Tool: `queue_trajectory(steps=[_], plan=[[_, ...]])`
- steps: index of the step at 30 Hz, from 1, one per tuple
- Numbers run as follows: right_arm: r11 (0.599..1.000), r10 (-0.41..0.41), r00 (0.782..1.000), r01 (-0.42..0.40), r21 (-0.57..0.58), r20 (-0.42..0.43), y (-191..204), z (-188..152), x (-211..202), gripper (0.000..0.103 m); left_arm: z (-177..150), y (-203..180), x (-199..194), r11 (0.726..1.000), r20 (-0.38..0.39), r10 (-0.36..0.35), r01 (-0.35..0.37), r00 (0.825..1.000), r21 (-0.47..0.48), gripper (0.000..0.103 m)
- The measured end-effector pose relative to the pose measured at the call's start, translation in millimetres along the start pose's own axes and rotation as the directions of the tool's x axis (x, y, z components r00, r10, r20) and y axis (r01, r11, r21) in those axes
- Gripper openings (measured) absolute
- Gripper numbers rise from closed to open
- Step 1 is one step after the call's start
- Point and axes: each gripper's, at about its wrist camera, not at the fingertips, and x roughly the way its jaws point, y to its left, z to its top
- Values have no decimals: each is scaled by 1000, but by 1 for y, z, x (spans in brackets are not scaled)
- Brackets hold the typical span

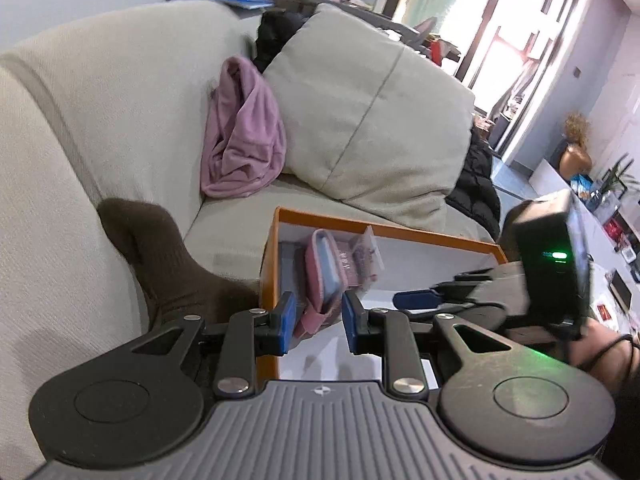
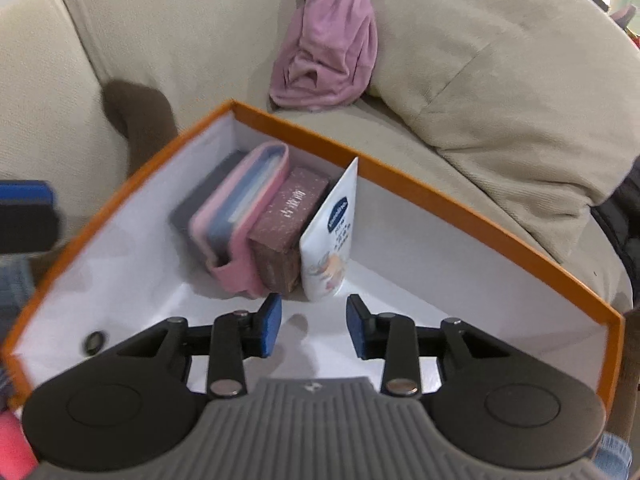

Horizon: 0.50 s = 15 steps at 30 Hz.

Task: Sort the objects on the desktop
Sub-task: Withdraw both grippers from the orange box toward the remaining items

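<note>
An orange box (image 2: 460,196) with white insides holds a grey pad (image 2: 200,204), a pink case (image 2: 240,220), a brown box (image 2: 284,224) and a white tube (image 2: 332,240), all standing side by side.

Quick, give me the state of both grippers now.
Left gripper: open, holding nothing, at the orange box wall.
Right gripper: open, empty, over the box by the white tube.

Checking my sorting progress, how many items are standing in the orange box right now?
4, in the orange box's far corner, left to right: grey case, pink pouch, maroon carton, white tube. Others may be hidden behind them.
</note>
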Motion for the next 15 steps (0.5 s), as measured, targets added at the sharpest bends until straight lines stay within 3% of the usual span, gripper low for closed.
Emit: queue_trajectory(steps=[5, 9, 10, 12, 15], plan=[[997, 45, 990, -53, 62, 130, 7, -33, -60, 38, -11, -23, -29, 997, -29, 5, -2, 1000, 82, 30], [986, 93, 973, -121, 119, 212, 20, -73, -100, 40, -35, -36, -50, 989, -75, 50, -39, 996, 144, 32], [983, 97, 970, -129, 131, 223, 24, -83, -106, 42, -43, -37, -55, 988, -85, 58, -44, 995, 149, 34], [979, 91, 969, -129, 158, 231, 32, -104, -113, 49, -60, -40, -61, 986, -112, 75, -56, 991, 158, 49], [975, 62, 973, -106, 193, 223, 45, -135, -115, 49, -83, -38, -66, 982, -144, 124, -102, 982, 156, 52]])
